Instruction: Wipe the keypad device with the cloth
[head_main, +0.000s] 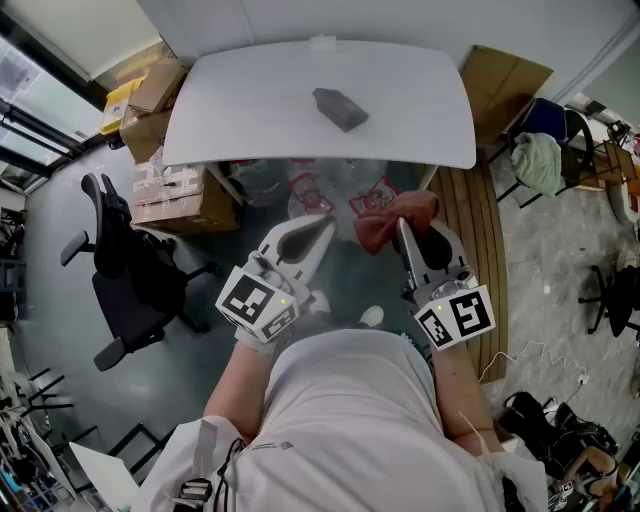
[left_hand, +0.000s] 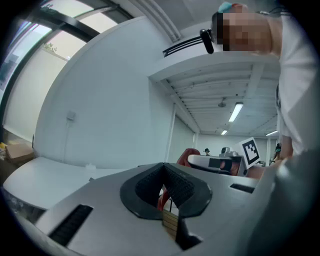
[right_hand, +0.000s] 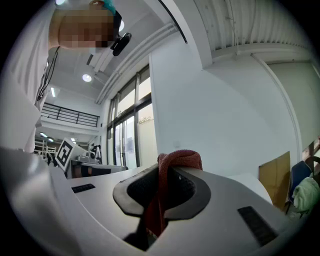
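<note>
The keypad device (head_main: 340, 108), a dark grey wedge, lies near the middle of the white table (head_main: 250, 110). Both grippers are held low in front of the person's body, short of the table's near edge and well away from the device. My right gripper (head_main: 402, 228) is shut on a red cloth (head_main: 392, 218), and in the right gripper view the cloth (right_hand: 175, 162) bulges up out of the closed jaws of that gripper (right_hand: 159, 200). To its left, my left gripper (head_main: 322, 224) is shut and holds nothing. Its closed pads (left_hand: 177, 186) fill the left gripper view.
A black office chair (head_main: 125, 270) and stacked cardboard boxes (head_main: 165, 190) stand to the left of the table. To the right are a wooden slatted platform (head_main: 480, 230), a flat cardboard sheet (head_main: 505, 80) and a chair with green fabric (head_main: 540, 160). Bins with red marks (head_main: 310, 190) sit under the table.
</note>
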